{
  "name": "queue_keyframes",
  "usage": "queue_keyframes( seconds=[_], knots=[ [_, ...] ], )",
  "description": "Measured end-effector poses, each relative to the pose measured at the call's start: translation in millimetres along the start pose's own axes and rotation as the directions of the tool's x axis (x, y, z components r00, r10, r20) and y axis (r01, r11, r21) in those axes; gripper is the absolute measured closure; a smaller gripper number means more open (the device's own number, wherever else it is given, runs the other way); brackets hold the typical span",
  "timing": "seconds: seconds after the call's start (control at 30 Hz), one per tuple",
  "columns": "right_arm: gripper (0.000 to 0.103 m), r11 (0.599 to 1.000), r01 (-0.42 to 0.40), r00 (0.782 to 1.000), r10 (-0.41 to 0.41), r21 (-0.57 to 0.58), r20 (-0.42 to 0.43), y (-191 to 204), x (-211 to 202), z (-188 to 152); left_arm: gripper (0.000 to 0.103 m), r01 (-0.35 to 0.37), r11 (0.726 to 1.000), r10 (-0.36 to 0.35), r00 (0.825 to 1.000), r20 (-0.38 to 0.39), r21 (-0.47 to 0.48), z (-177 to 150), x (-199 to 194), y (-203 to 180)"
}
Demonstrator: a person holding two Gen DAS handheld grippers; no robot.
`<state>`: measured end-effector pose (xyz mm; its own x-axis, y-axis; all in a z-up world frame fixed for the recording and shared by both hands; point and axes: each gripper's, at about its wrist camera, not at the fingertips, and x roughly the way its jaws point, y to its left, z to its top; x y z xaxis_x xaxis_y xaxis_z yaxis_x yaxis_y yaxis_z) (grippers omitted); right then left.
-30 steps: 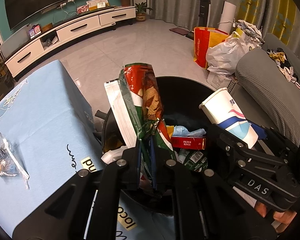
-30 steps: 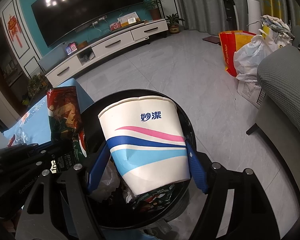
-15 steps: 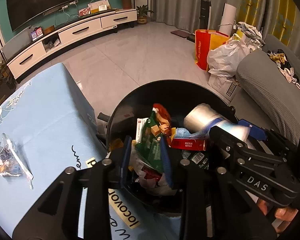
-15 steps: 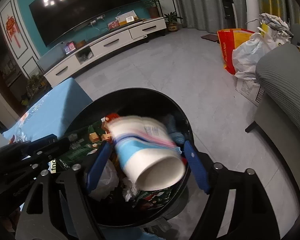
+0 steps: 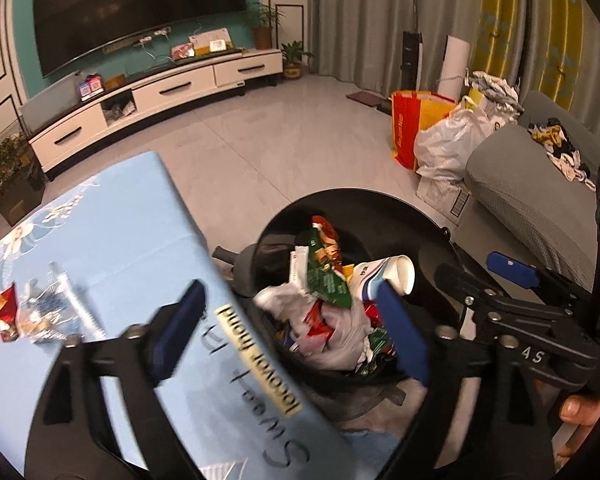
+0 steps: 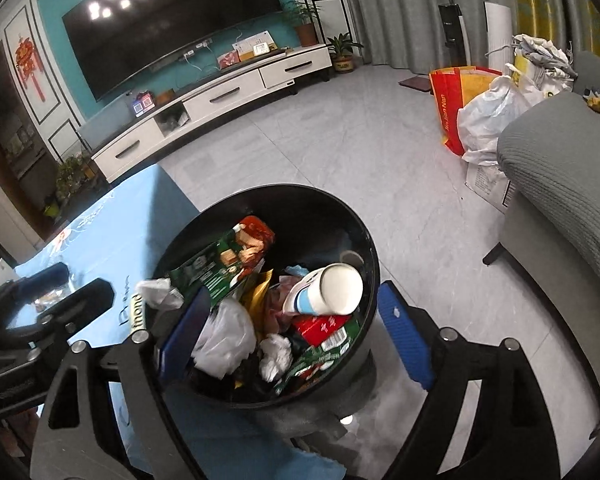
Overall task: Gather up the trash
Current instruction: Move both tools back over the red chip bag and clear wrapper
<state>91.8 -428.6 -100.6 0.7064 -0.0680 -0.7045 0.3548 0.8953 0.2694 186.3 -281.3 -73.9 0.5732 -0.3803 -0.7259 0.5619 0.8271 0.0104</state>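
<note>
Black round trash bin (image 6: 364, 236) beside blue-clothed table (image 5: 112, 240), holding green-and-red snack wrapper (image 6: 220, 264) and white paper cup with blue stripes (image 6: 328, 290) on its side among crumpled rubbish. Left gripper (image 5: 292, 332) and right gripper (image 6: 296, 336) above the bin, jaws spreading wider, grasping nothing. Crinkled clear wrappers (image 5: 48, 312) lying on the table.

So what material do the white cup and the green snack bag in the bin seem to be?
White cup: probably coated paper, with a matte printed wall and rolled rim. Green snack bag: likely plastic film, glossy and creased, possibly foil-lined. Bin: smooth black, plastic or metal, unclear.
</note>
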Motion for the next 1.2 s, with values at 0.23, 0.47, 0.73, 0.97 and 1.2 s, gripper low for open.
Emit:
queue_keyframes(
  seconds=[0.23, 0.47, 0.73, 0.97, 1.2],
  knots=[
    [0.011, 1.0, -0.001, 0.999, 0.0, -0.03, -0.04, 24.6, -20.4, -21.1, 0.003, 0.01, 0.998, -0.013, 0.999, -0.047, -0.065, -33.5, -37.1, 27.3],
    [0.009, 0.989, -0.059, 0.992, 0.043, -0.135, -0.117, 70.8, -30.9, -52.2, 0.003, -0.025, 0.983, 0.008, 0.996, -0.091, -0.184, -92.4, -80.6, 78.0],
    [0.01, 0.95, -0.148, 0.975, 0.095, -0.274, -0.2, 140.9, -32.2, -86.8, 0.003, -0.151, 0.891, 0.109, 0.987, -0.121, -0.429, -172.7, -134.6, 174.1],
    [0.01, 0.913, -0.22, 0.956, 0.131, -0.344, -0.264, 203.5, -21.2, -105.1, 0.003, -0.219, 0.784, 0.176, 0.976, -0.13, -0.581, -228.1, -172.1, 240.7],
    [0.01, 0.889, -0.256, 0.95, 0.158, -0.379, -0.271, 251.9, -3.2, -100.7, 0.003, -0.214, 0.732, 0.173, 0.977, -0.128, -0.647, -250.7, -174.1, 275.6]
  ],
)
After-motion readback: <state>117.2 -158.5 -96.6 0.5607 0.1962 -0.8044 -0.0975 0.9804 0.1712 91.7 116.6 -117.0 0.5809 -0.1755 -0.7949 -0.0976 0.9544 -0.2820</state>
